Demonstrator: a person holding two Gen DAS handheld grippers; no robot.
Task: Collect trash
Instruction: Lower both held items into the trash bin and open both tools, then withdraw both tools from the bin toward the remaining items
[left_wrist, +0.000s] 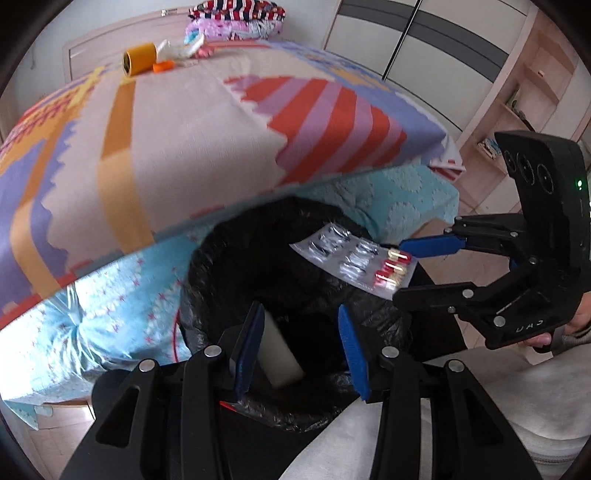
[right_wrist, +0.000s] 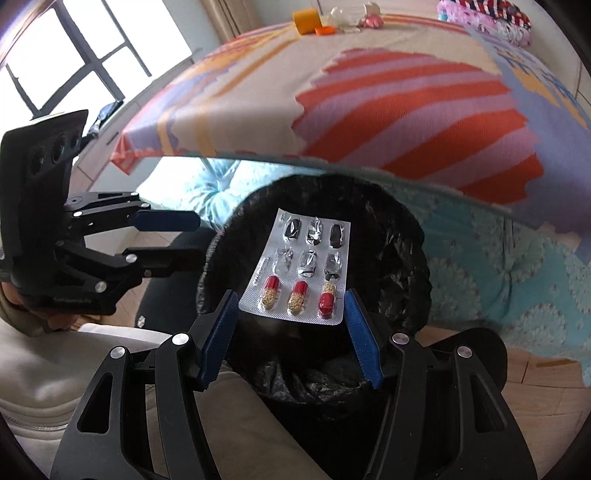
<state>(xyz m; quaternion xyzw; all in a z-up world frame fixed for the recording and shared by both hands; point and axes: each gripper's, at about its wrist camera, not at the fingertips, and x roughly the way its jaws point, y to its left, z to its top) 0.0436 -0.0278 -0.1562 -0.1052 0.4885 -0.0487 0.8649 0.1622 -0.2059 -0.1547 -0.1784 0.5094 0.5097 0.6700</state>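
Left wrist view: left tongs (left_wrist: 301, 345) spread wide over the black-lined trash bin (left_wrist: 221, 280), holding nothing; a pale object visible down inside the liner, identity unclear. Right tongs (left_wrist: 400, 269) reaching in from the right, the blister pack (left_wrist: 354, 264) sticking out from between their tips above the bin mouth. More litter well apart at the far end of the bed (left_wrist: 207, 122): an orange tape roll (left_wrist: 139, 59) and crumpled wrappers (left_wrist: 177, 50).

Right wrist view: right tongs (right_wrist: 291, 319) set at a middling gap, blue pads against the two side edges of the blister pack (right_wrist: 306, 266), which hangs over the bin's dark opening. Whether gripped or just let go, impossible to tell. Three red capsules left, other pockets crushed. Likely very light, thin, semi-stiff and slick-foiled; prone to buckling or slipping under an edge pinch. Better taken flat across the faces.
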